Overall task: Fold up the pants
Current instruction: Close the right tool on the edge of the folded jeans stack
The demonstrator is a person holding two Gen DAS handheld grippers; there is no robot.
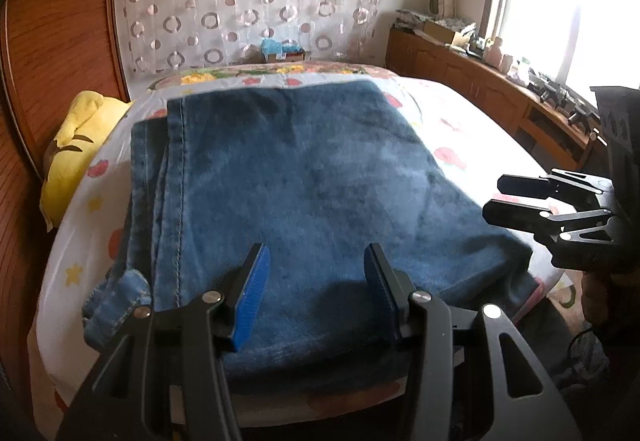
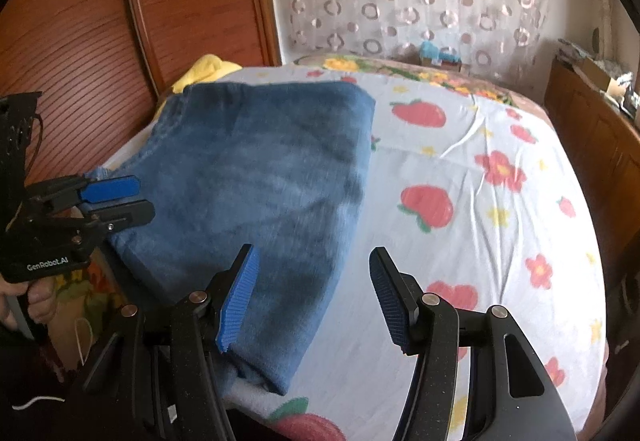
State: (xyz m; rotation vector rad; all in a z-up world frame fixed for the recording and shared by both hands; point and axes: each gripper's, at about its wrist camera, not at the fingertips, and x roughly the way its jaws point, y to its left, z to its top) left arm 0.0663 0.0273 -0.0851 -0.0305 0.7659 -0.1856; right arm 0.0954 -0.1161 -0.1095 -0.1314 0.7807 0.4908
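Bed (image 2: pixel 460 169) fills both views, covered by a white sheet printed with strawberries and flowers; wooden headboard panel along its left side, a patterned curtain behind the far edge.

Jeans (image 1: pixel 304 185) lie flat on the bed's near-left part, already doubled into a broad blue slab. The near edge hangs just over the bed's near edge. A stitched seam runs along the left side, and a hem or cuff end sticks out at the near-left corner. The right side is a clean fold line, with bare sheet beyond it toward the bed's right edge.

Yellow cushion (image 1: pixel 76 149) sits at the bed's left edge, beside the jeans' far-left corner.

Left gripper (image 1: pixel 316 261): jaws parted about halfway, nothing between them, poised over the jeans' near edge and not gripping.

Right gripper (image 2: pixel 314 261): jaws parted a little wider, empty, straddling the jeans' right fold line near the near-right corner.

Handling, as a judgement: denim is heavy for cloth, limp but thick, and not slippery, so stacked layers will resist a thin pinch. Best holds look like the two near corners, taking every layer at once, then carrying them toward the far edge. The loose cuff may drag out of line.
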